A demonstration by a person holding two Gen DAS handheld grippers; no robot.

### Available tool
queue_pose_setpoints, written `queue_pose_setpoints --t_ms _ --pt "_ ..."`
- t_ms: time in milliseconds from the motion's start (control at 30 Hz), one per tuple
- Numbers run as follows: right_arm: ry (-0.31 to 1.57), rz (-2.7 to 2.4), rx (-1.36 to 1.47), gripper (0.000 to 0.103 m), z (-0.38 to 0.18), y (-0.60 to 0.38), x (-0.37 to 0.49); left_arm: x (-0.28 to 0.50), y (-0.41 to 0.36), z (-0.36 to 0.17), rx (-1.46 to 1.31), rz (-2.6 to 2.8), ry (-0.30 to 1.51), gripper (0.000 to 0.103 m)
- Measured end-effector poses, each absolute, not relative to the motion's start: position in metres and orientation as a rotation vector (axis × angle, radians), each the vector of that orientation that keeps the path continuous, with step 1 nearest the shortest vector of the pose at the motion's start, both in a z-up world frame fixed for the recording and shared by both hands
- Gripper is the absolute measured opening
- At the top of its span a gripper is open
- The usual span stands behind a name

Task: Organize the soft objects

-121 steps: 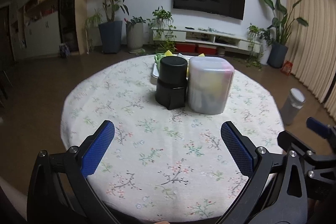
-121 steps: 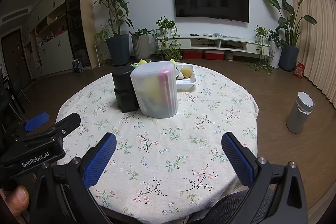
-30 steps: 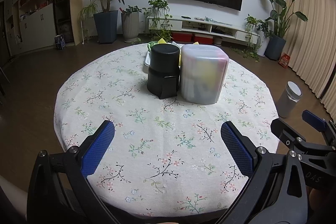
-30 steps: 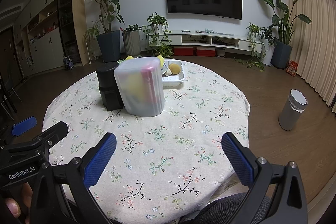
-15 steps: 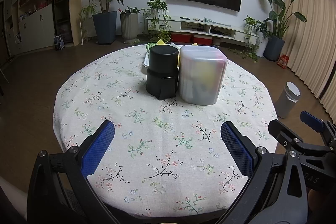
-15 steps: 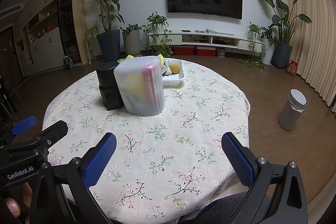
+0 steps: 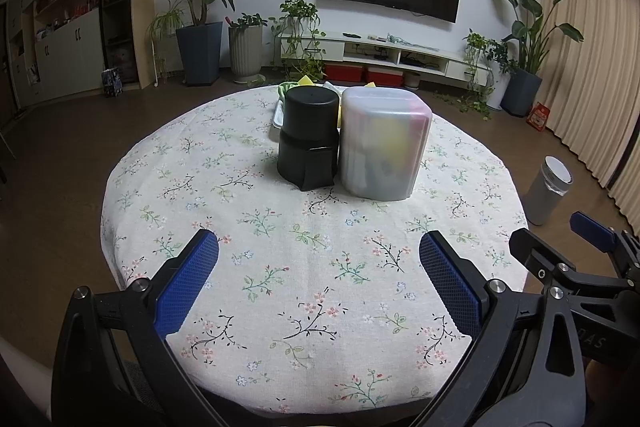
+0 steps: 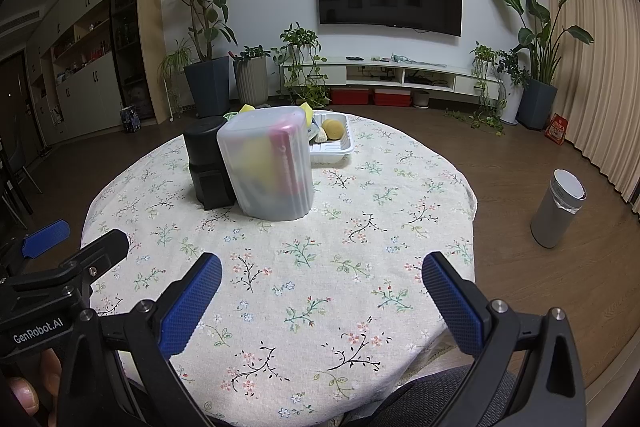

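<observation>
A frosted plastic container (image 7: 385, 143) (image 8: 269, 163) with yellow and pink soft items inside stands at the middle of the round floral table. A black container (image 7: 309, 138) (image 8: 206, 163) touches its left side. Behind them a white tray (image 8: 334, 146) holds a yellow sponge ball (image 8: 333, 129) and other soft pieces; in the left wrist view only its edge (image 7: 277, 115) shows. My left gripper (image 7: 318, 263) is open and empty above the near table edge. My right gripper (image 8: 321, 277) is open and empty, beside it on the right.
The tablecloth (image 7: 312, 259) is bare between the grippers and the containers. A grey bin (image 8: 558, 211) stands on the floor to the right. Potted plants (image 8: 208, 67), a TV console (image 8: 400, 77) and curtains line the far wall.
Both grippers have drifted slightly since a second ago; the containers sit a little lower in the left wrist view. Both stay open and empty. Nothing on the table has moved.
</observation>
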State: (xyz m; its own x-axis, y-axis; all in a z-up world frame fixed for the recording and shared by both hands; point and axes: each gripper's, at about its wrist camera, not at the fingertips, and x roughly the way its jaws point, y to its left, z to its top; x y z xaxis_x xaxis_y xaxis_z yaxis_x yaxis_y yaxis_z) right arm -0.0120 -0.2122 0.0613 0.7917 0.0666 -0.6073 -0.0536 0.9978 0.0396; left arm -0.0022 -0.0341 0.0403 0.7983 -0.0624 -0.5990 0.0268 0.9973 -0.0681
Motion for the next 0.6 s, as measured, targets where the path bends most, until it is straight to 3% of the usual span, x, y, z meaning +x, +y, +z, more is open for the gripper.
queue_pose_setpoints --t_ms 600 --pt "0.655 0.064 0.02 0.103 0.06 -0.2132 -0.0128 -0.0003 -0.0316 0.04 -0.06 -0.054 0.67 0.103"
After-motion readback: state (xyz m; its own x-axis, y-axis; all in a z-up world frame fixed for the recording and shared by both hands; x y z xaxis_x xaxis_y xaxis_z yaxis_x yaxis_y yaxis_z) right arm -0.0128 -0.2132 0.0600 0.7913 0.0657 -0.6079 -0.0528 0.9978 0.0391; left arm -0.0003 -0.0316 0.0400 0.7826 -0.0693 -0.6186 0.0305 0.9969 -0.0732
